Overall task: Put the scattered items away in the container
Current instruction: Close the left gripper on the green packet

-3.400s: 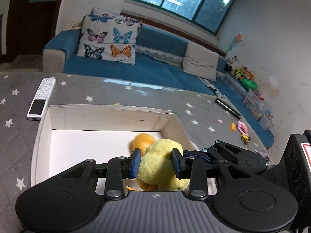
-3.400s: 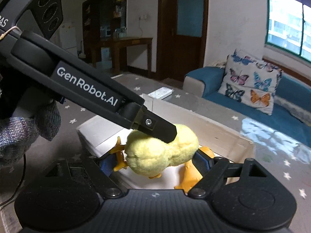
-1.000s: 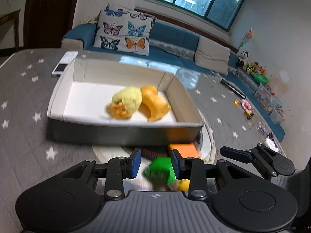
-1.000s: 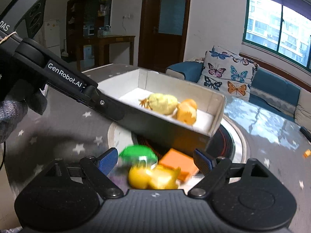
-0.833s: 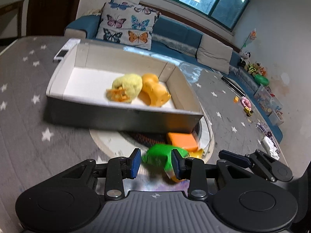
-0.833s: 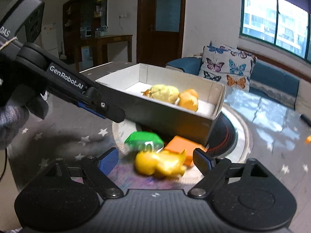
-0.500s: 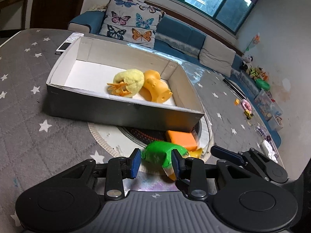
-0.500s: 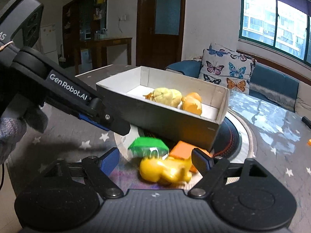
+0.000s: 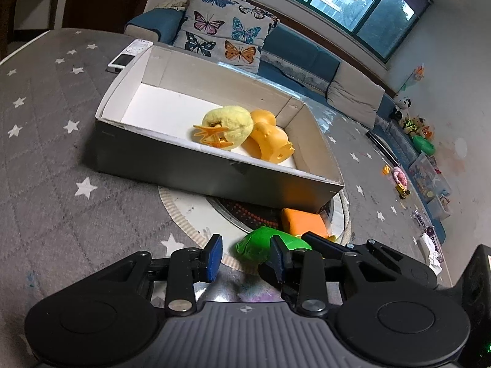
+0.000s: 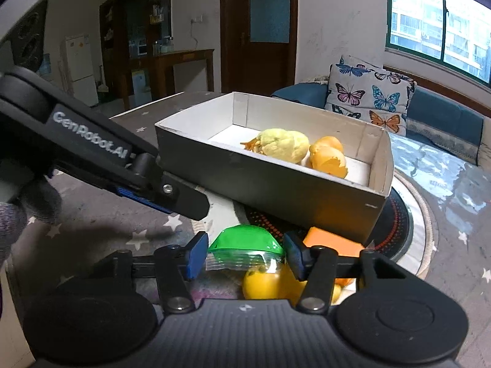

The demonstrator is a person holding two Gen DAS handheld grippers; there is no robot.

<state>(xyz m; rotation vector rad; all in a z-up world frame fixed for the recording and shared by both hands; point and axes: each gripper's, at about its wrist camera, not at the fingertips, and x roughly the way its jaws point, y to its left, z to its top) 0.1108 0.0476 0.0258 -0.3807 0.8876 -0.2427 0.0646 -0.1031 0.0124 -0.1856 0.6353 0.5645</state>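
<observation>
RIGHT gripper parted around green-capped jar, unclamped | LEFT gripper parted, empty | RISK: jar tips against yellow toy; grippers collide beside box

Grey cardboard box with matt outside and white paper-like lining. Fuzzy yellow plush chick; smooth orange rubbery duck toy. Glossy green plastic dome lid over clear crinkly film. Quilted grey star-print cloth, matt. Black matt plastic gripper fingers with blue pads.
</observation>
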